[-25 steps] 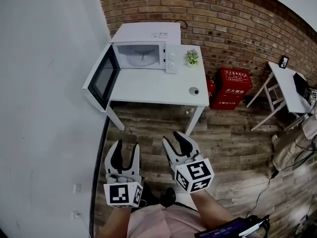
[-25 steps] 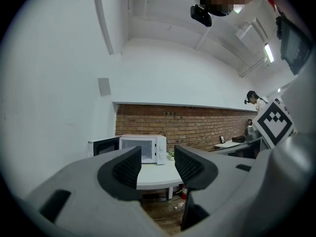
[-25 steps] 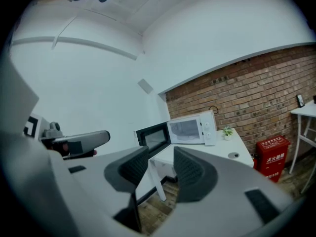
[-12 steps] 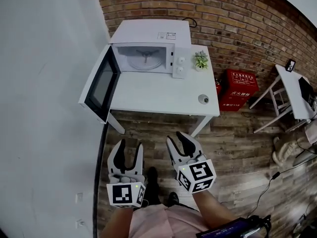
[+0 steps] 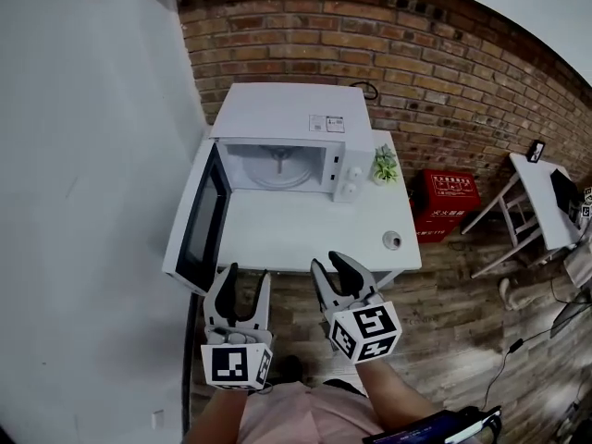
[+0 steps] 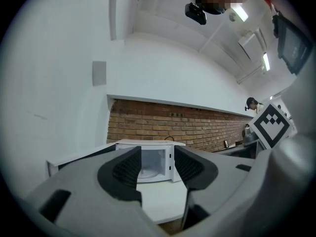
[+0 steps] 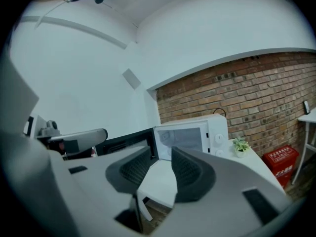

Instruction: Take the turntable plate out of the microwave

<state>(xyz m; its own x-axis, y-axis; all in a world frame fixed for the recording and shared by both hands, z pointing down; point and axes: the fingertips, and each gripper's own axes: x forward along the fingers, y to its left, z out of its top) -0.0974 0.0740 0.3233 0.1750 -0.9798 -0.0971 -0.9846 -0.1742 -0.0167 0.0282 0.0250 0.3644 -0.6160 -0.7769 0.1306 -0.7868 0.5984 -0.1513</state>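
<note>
- Within the cavity of the white box-shaped microwave oven (image 5: 277,118), set on the white rectangular table (image 5: 305,240), the round pale turntable plate (image 5: 277,168) is seen lying flat. How is it expected to handle?

- It is judged to be glass: stiff, fairly heavy for its size, smooth and breakable if knocked or dropped. A slippery surface is to be assumed, so a firm pinch is advised.

- Where is hold to be taken?

- The near rim is recommended, as it is the part first reached through the opening. The plate should be raised clear of its centre support before it is drawn out level. Support at a second point of the rim by the other gripper is advised, since a one-sided grip is likely to let the plate tip.

- How are the grippers set?

- The jaws of the left gripper (image 5: 245,280) are spread, with nothing between them. The jaws of the right gripper (image 5: 329,268) are likewise spread and empty. Both are held at the near side of the table, well apart from the plate. The black-windowed door (image 5: 197,220) is swung fully open to the left, so the opening is unobstructed.

- What cannot be made out?

- The rim thickness and the material cannot be confirmed at this range. A dark mark (image 5: 278,160) is shown at the plate's centre; whether it lies on or beneath the plate cannot be told. Any roller ring underneath is hidden. In the right gripper view the cavity floor is too faint for the plate to be resolved.
</note>
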